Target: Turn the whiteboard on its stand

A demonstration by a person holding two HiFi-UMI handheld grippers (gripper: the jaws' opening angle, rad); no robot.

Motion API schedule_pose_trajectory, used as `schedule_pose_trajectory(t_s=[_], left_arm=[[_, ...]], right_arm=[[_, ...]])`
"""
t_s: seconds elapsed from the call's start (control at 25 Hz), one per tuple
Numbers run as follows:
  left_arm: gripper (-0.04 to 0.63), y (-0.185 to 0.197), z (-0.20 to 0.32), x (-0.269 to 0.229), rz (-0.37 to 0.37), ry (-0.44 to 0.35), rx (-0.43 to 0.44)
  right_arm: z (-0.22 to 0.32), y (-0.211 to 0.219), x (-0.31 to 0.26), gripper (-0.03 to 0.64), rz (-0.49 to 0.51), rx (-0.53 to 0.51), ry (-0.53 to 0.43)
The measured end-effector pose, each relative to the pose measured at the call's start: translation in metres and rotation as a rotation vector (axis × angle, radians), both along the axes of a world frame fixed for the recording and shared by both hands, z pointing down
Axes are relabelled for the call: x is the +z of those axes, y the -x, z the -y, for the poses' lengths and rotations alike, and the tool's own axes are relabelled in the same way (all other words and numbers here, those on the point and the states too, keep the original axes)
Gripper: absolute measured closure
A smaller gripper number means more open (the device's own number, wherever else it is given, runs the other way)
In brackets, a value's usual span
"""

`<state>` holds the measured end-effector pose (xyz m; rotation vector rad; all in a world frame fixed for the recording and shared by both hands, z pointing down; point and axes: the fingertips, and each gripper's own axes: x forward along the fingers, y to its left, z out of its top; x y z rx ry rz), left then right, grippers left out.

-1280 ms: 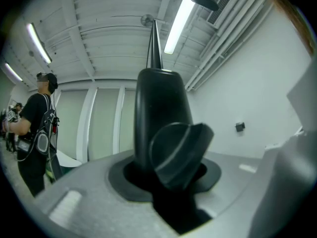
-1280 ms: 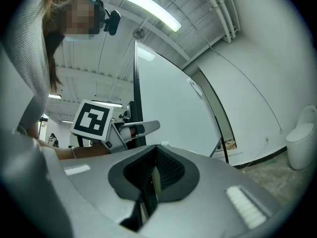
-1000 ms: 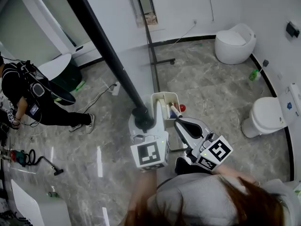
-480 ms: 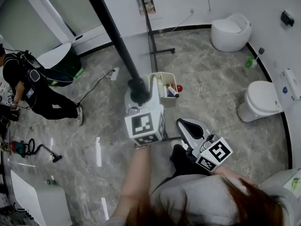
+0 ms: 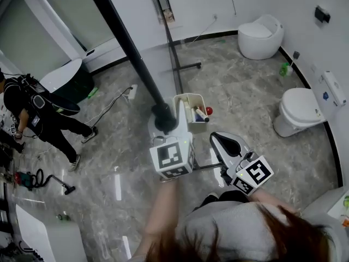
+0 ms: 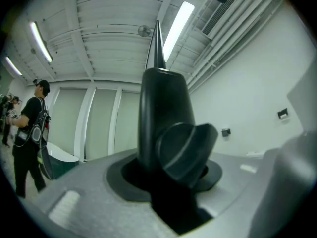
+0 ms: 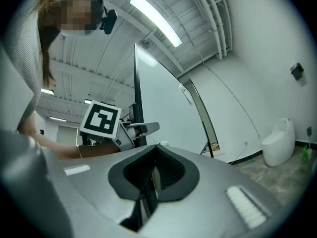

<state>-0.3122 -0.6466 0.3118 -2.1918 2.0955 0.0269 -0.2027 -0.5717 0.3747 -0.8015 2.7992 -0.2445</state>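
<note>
Bright, even light from ceiling tubes (image 7: 154, 20); the glossy floor (image 5: 116, 184) carries pale glare streaks. Gripper views bulge, with dark rounded corners; nearest surfaces look soft.

Grey marbled floor (image 5: 248, 94) fills the room. A rounded white toilet (image 5: 260, 36) stands far right, and a second white toilet (image 5: 299, 112) stands against the right wall. A small green bottle (image 5: 284, 69) sits on the floor between them. At the left, a person in dark clothes (image 5: 30, 111) stands beside a dark tub (image 5: 68, 82) with a white rim. A white power strip (image 5: 131, 93) lies on the floor with its cable trailing. A tool with a black hose (image 5: 27, 180) lies near left. A long ceiling light (image 6: 177, 20) glows overhead.
</note>
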Motion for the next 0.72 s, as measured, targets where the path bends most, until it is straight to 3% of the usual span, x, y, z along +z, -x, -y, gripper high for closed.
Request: schedule_pose_trajectory(t_s=[0.2, 0.72], left_arm=[[0.428, -0.016, -0.026, 0.000, 0.003, -0.005, 0.009], [0.426, -0.058, -0.105, -0.004, -0.008, -0.001, 0.002]], right_arm=[[-0.010, -0.011, -0.005, 0.613, -0.041, 0.015, -0.050], [-0.075, -0.052, -0.018, 0.614, -0.044, -0.015, -0.063]])
